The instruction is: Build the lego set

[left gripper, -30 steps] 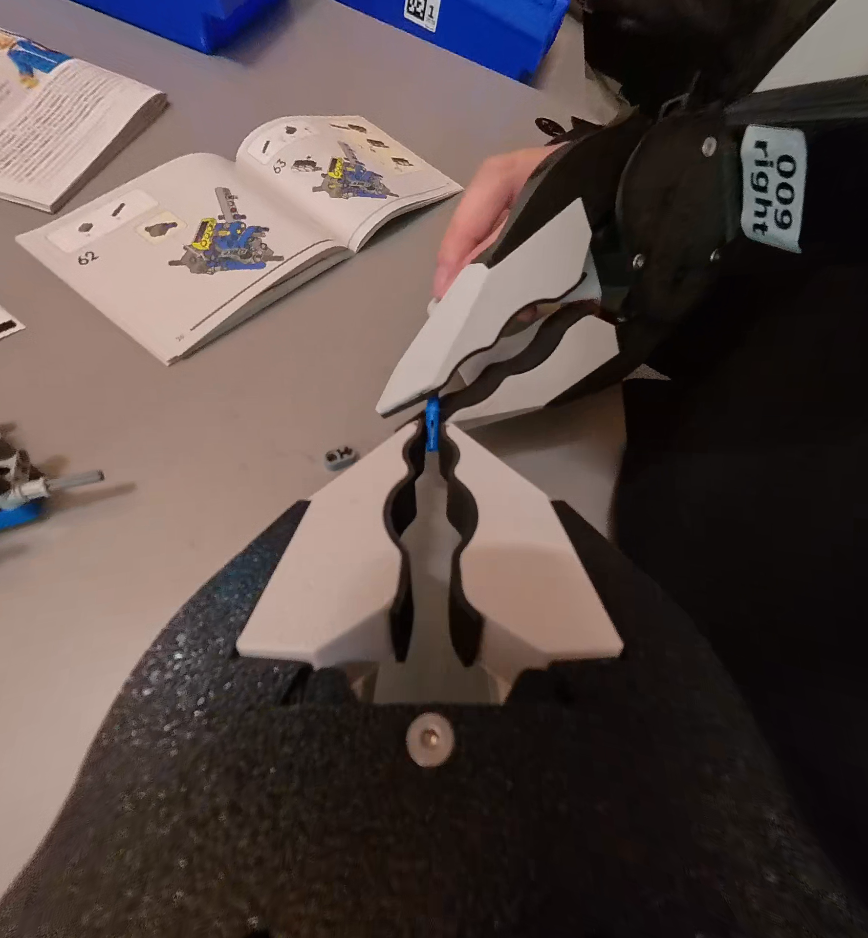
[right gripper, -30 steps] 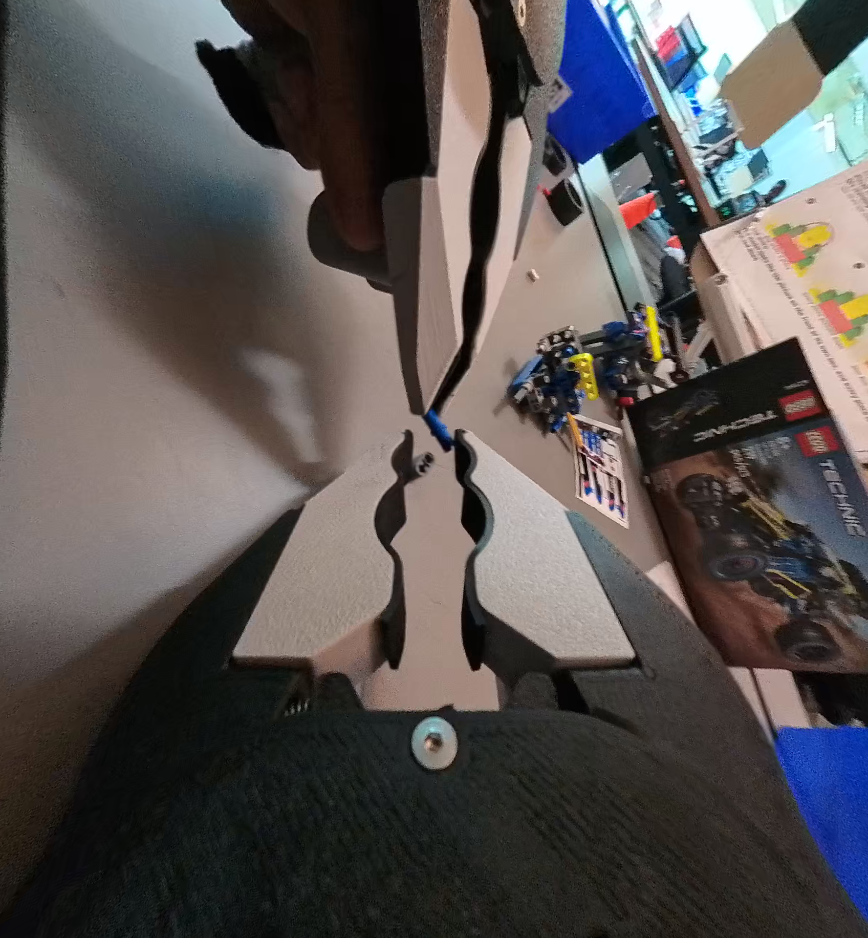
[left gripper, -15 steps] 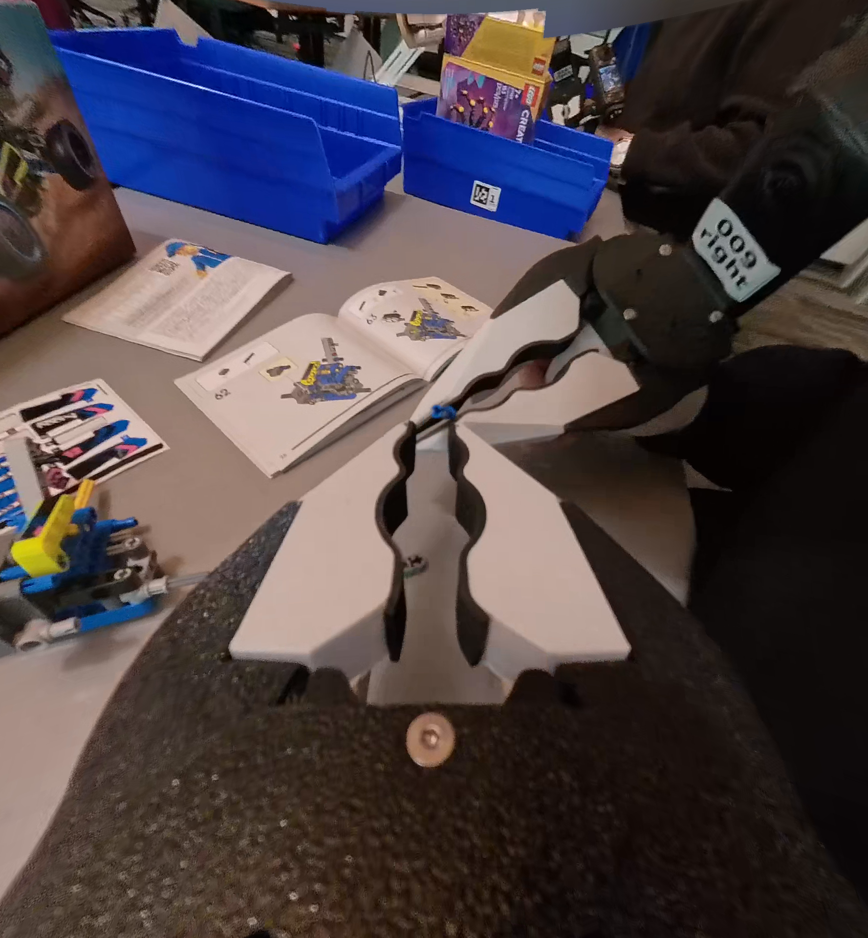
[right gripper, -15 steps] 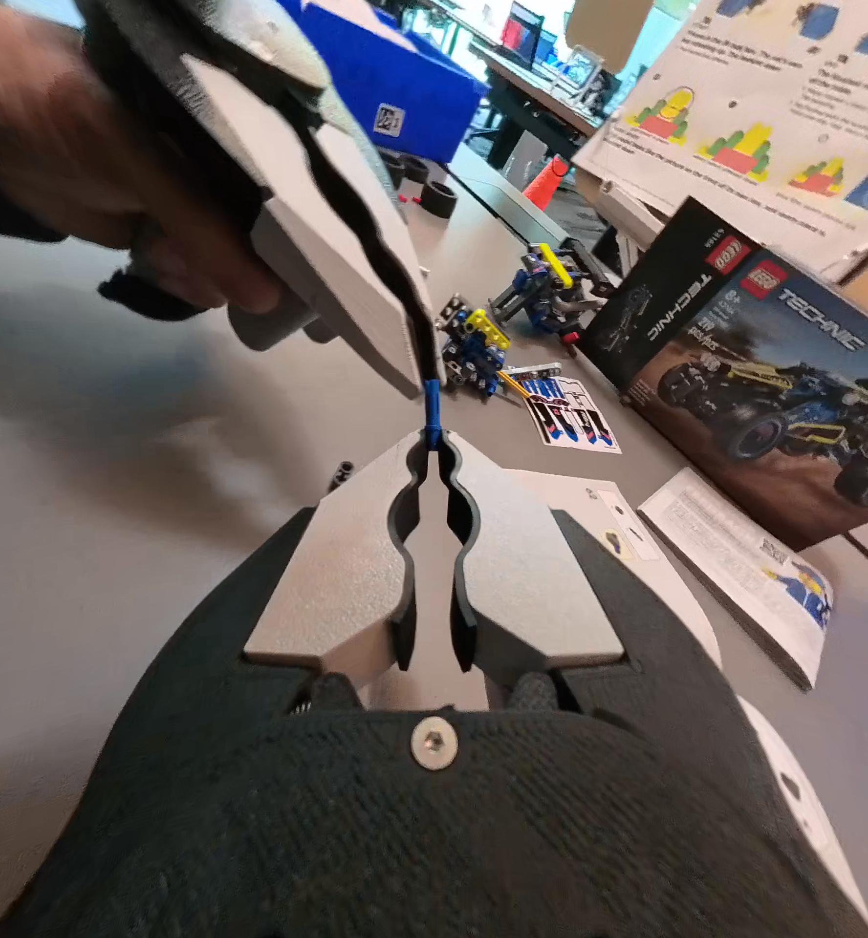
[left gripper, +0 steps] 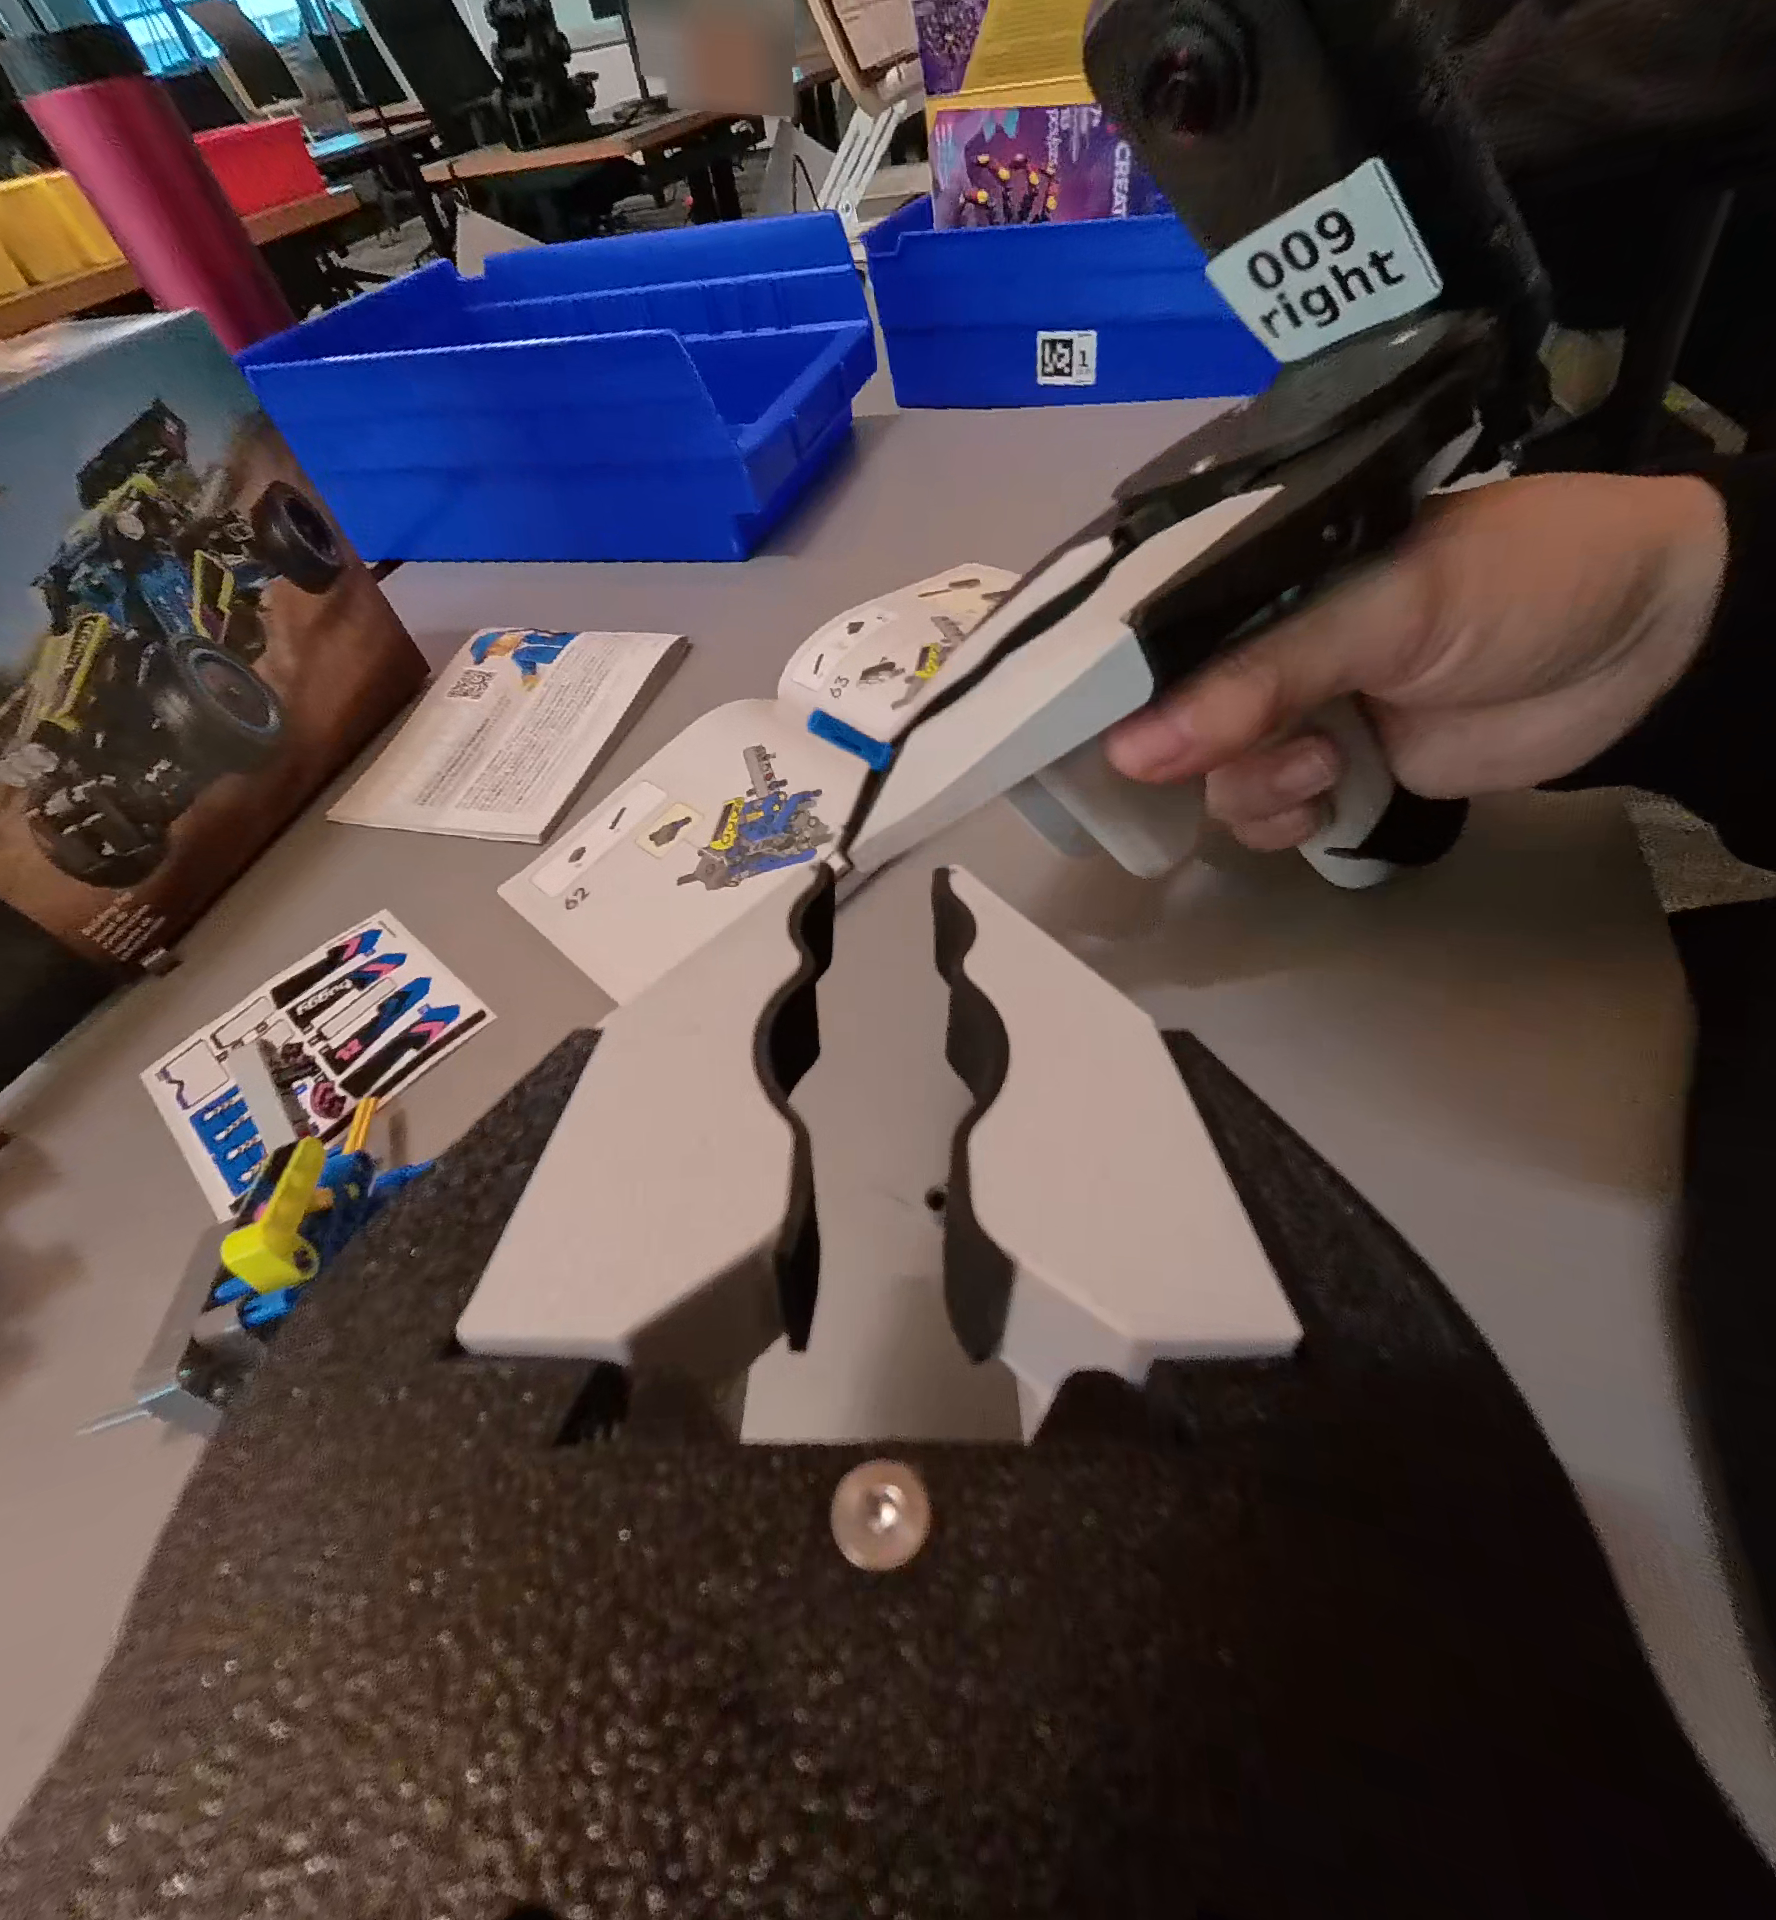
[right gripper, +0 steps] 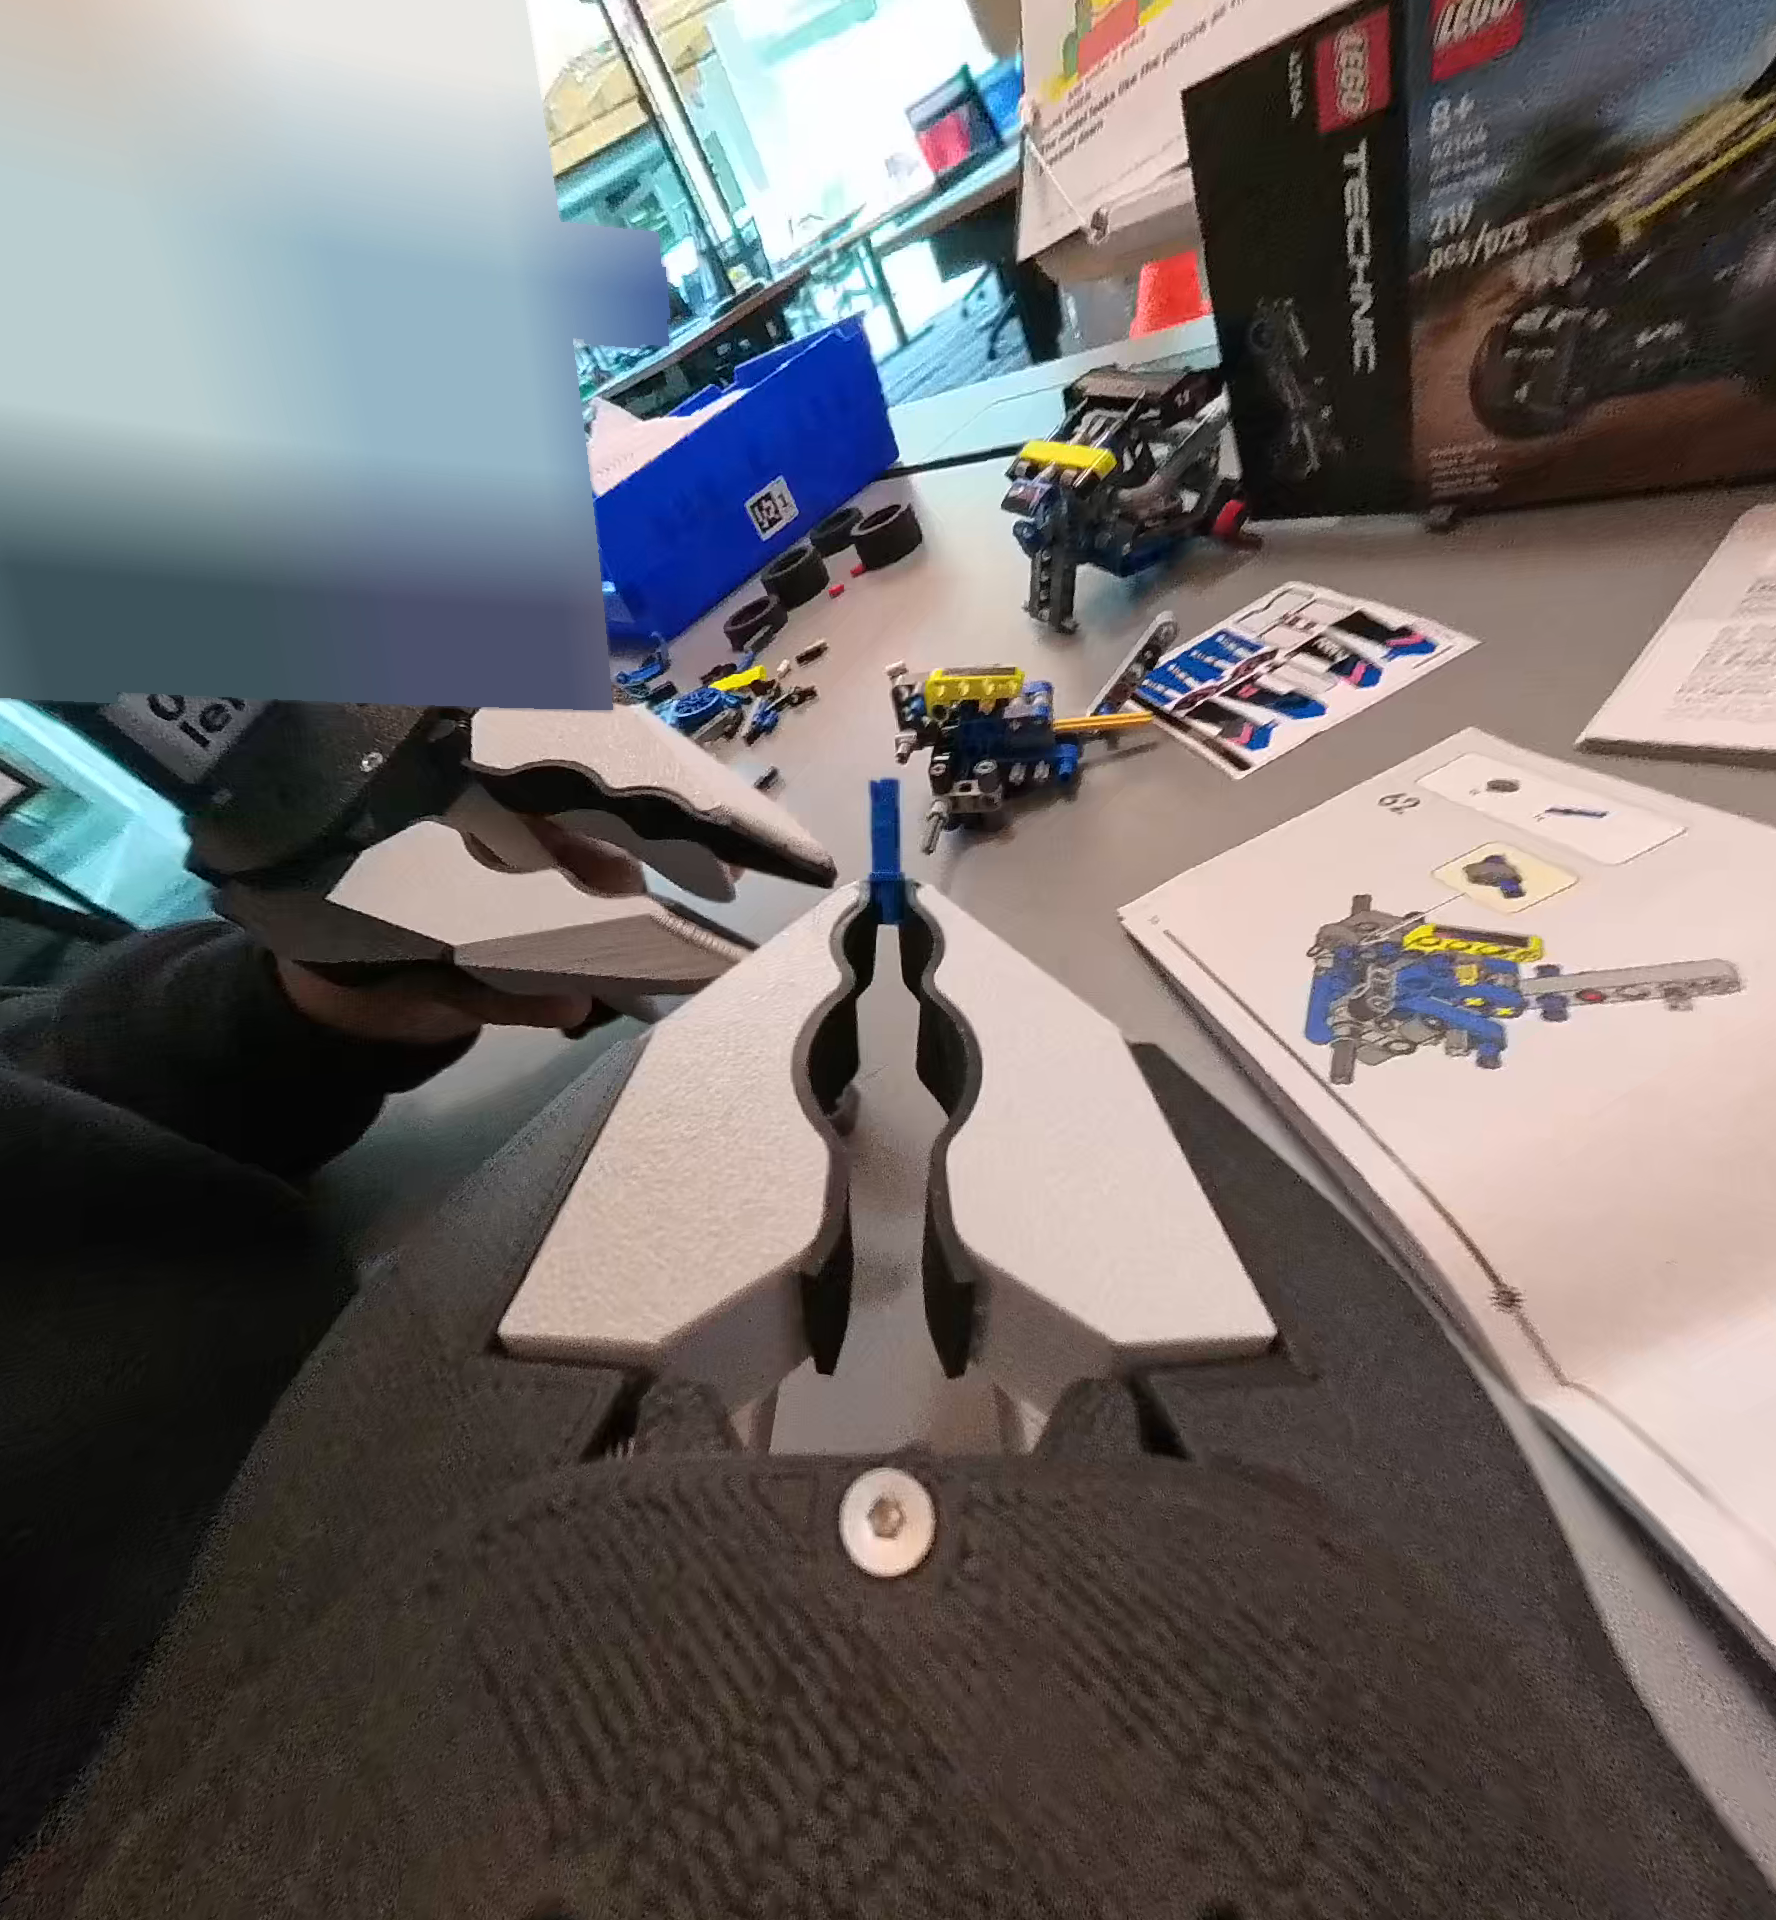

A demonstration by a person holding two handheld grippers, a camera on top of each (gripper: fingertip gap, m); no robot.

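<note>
My right gripper (right gripper: pixel 889 902) is shut on a small blue pin (right gripper: pixel 885 847), which sticks out past its tips above the grey table. In the left wrist view the same pin (left gripper: pixel 846 738) shows at the right gripper's tip (left gripper: pixel 879 774), held by a hand. My left gripper (left gripper: pixel 886 881) is open and empty, just below and beside the right one; it also shows in the right wrist view (right gripper: pixel 790 914) with its jaws apart. A small blue and yellow assembly (right gripper: pixel 988 727) lies on the table; it is also in the left wrist view (left gripper: pixel 292 1236).
An open instruction booklet (right gripper: pixel 1486 1039) lies on the right. A sticker sheet (right gripper: pixel 1289 665), a larger assembly (right gripper: pixel 1112 478), the set's box (right gripper: pixel 1538 260), tyres (right gripper: pixel 842 551), loose parts (right gripper: pixel 728 707) and blue bins (left gripper: pixel 572 416) lie beyond. A tiny dark piece (left gripper: pixel 934 1198) lies below my left fingers. Both grippers' tips are close together, under 4 cm apart.
The blue pin passed from my left gripper to my right. The right gripper shut on it, the left opened and let go, and the two drew slightly apart.
</note>
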